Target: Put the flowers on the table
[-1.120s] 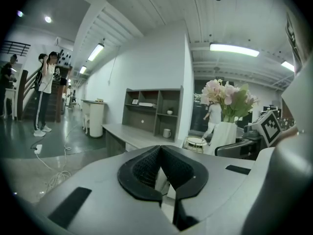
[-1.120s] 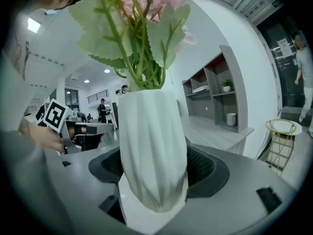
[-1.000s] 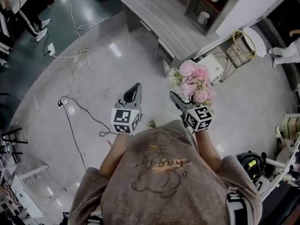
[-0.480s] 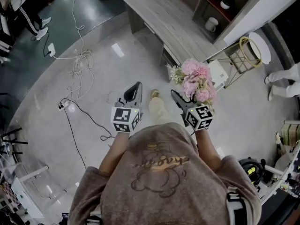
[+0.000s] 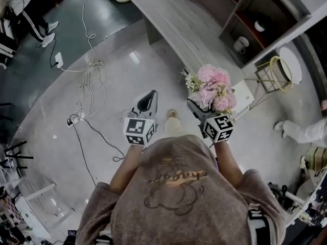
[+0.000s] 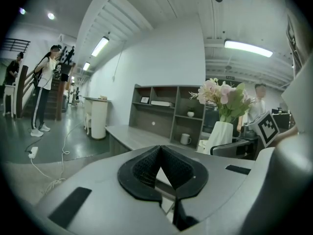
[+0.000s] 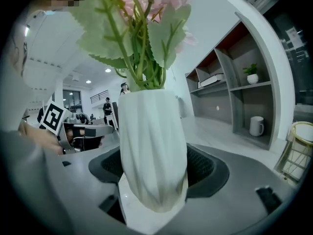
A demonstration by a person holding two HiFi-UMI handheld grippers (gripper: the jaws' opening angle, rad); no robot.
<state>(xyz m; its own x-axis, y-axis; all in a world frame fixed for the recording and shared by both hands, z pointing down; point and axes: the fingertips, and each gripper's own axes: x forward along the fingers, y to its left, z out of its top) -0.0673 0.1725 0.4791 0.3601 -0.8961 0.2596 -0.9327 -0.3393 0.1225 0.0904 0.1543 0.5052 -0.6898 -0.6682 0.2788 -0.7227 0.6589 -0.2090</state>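
A bunch of pink flowers (image 5: 213, 87) stands in a white ribbed vase (image 7: 152, 151). My right gripper (image 5: 194, 106) is shut on the vase, which fills the gap between its jaws (image 7: 152, 180), with the green stems and leaves (image 7: 142, 38) rising above. In the left gripper view the flowers (image 6: 221, 94) and vase (image 6: 218, 134) show off to the right. My left gripper (image 5: 147, 98) is held level beside it, shut with nothing in it; its pads meet (image 6: 160, 150). The long grey wooden table (image 5: 196, 27) lies ahead, seen also in the left gripper view (image 6: 139, 137).
A shelf unit (image 5: 255, 19) holding mugs (image 5: 240, 45) stands behind the table. A gold wire stand (image 5: 271, 74) is at the right, and a person's leg (image 5: 301, 130) beyond it. Cables (image 5: 87, 75) and a power strip (image 5: 59, 60) lie on the floor at left. People (image 6: 46, 89) stand far left.
The table and shelf have drawn closer and lower in the head view as the person walks toward them. Both grippers keep their pose, and the vase stays held.
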